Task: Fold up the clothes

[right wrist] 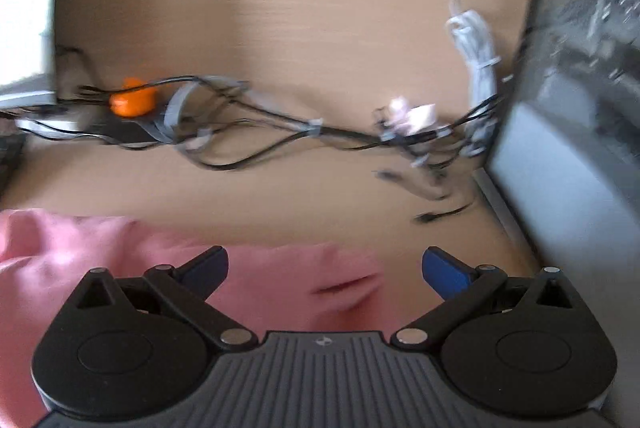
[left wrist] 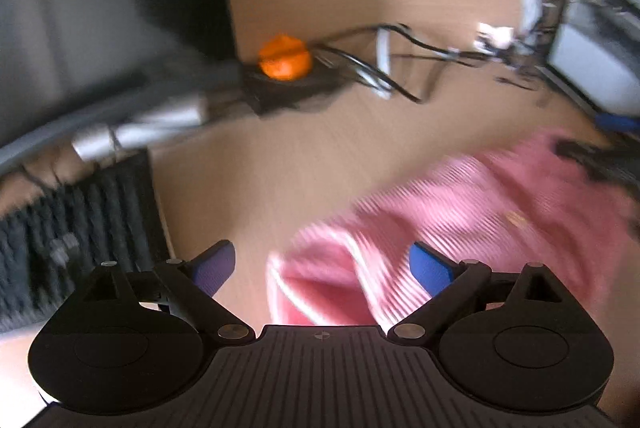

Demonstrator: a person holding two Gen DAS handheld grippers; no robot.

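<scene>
1. Hovering low over a tan wooden table (left wrist: 304,155), the left gripper (left wrist: 324,268) has its blue-padded fingers spread wide, holding nothing.
2. The right gripper (right wrist: 325,268) is likewise wide open and empty, angled down over the same table.
3. A pink garment (left wrist: 460,220) lies crumpled on the table before both grippers; in the left view it shows fine pink-and-white stripes and a white edge band, in the right view soft folds.
4. Farther back lie tangled black and white cables (right wrist: 248,131) and an orange knob (right wrist: 134,99) on a black base.
5. Both views are motion-blurred.
</scene>
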